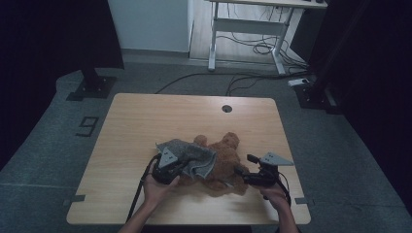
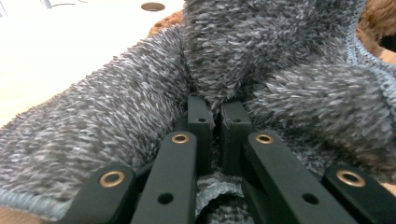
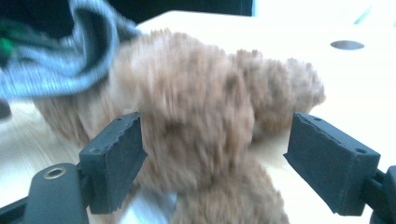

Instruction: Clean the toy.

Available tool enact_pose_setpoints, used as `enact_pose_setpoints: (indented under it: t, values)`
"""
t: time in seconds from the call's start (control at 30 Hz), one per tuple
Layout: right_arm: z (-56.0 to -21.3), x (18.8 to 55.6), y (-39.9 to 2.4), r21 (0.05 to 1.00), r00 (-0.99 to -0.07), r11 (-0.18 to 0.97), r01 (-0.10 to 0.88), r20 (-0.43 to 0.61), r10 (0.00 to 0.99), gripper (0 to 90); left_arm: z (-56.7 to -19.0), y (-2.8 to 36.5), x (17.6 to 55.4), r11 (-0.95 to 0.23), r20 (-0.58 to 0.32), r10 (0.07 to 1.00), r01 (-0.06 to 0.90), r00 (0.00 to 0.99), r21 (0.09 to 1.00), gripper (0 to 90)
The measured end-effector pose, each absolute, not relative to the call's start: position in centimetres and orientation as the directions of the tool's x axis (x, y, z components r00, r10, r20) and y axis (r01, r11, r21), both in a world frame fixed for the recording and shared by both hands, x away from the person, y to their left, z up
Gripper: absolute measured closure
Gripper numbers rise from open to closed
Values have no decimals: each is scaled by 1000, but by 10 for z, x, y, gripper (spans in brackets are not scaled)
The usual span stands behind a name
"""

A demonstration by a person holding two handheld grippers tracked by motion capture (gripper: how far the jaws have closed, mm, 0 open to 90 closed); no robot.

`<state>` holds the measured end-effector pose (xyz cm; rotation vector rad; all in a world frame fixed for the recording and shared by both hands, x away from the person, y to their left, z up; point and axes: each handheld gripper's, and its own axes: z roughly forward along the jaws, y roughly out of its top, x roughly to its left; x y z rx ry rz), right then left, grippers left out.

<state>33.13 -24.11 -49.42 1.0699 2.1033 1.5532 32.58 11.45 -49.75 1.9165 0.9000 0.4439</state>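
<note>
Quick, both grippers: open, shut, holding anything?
Left gripper: shut on the grey cloth.
Right gripper: open, jaws wide on either side of the brown teddy, not clamped.

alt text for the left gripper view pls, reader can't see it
The left gripper, its two black jaws nearly closed, pinches a fold of fuzzy grey cloth that bunches up around and above it. Behind the cloth lie a pale wooden table with a round hole and bits of a brown plush toy at the upper right.
</note>
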Motion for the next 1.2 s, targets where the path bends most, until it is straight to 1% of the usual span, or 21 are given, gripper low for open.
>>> enact_pose_setpoints:
  t: [0.13, 0.23, 0.3, 0.4, 0.47, 0.53, 0.57, 0.6, 0.67, 0.73, 0.83, 0.9, 0.97, 1.07, 1.2]
  values:
    - [-468, 342, -231, 919, -671, 128, 373, 172, 722, 167, -499, 115, 323, -292, -64, 738, 403, 671, 867, 852]
    - [-462, 354, -219, 904, -659, 158, 398, 162, 734, 159, -499, 115, 321, -286, -68, 737, 402, 672, 870, 852]
    - [-466, 361, -210, 878, -655, 190, 439, 168, 736, 147, -499, 115, 321, -280, -77, 736, 406, 673, 870, 852]
    - [-481, 366, -199, 826, -656, 258, 500, 167, 736, 127, -499, 118, 322, -266, -101, 727, 415, 679, 870, 851]
    - [-491, 368, -199, 807, -638, 236, 541, 211, 740, 121, -500, 118, 320, -259, -113, 722, 417, 683, 871, 851]
    - [-500, 368, -201, 791, -631, 212, 574, 262, 730, 136, -501, 118, 318, -252, -121, 717, 418, 686, 873, 851]
    - [-506, 368, -202, 780, -629, 207, 590, 283, 724, 156, -502, 119, 316, -248, -127, 715, 419, 687, 873, 851]
    - [-510, 368, -202, 773, -630, 197, 603, 310, 712, 197, -502, 119, 315, -243, -133, 714, 422, 688, 874, 851]
    - [-517, 365, -203, 779, -651, 184, 600, 341, 678, 315, -501, 119, 313, -242, -137, 711, 423, 690, 873, 850]
    - [-517, 360, -202, 795, -666, 193, 575, 319, 674, 400, -498, 119, 313, -236, -152, 708, 434, 690, 869, 848]
    - [-516, 353, -201, 814, -670, 202, 545, 278, 688, 476, -485, 117, 318, -233, -174, 704, 455, 689, 860, 844]
    - [-518, 349, -201, 833, -674, 199, 516, 251, 695, 505, -473, 113, 323, -230, -183, 701, 461, 690, 857, 841]
    - [-519, 345, -201, 849, -677, 194, 492, 232, 699, 513, -461, 102, 329, -231, -177, 703, 457, 689, 859, 840]
    - [-518, 339, -198, 861, -680, 217, 459, 184, 710, 519, -446, 74, 340, -233, -182, 683, 447, 707, 864, 843]
    - [-517, 333, -195, 870, -669, 240, 431, 129, 732, 519, -440, 32, 354, -285, -158, 670, 448, 726, 847, 842]
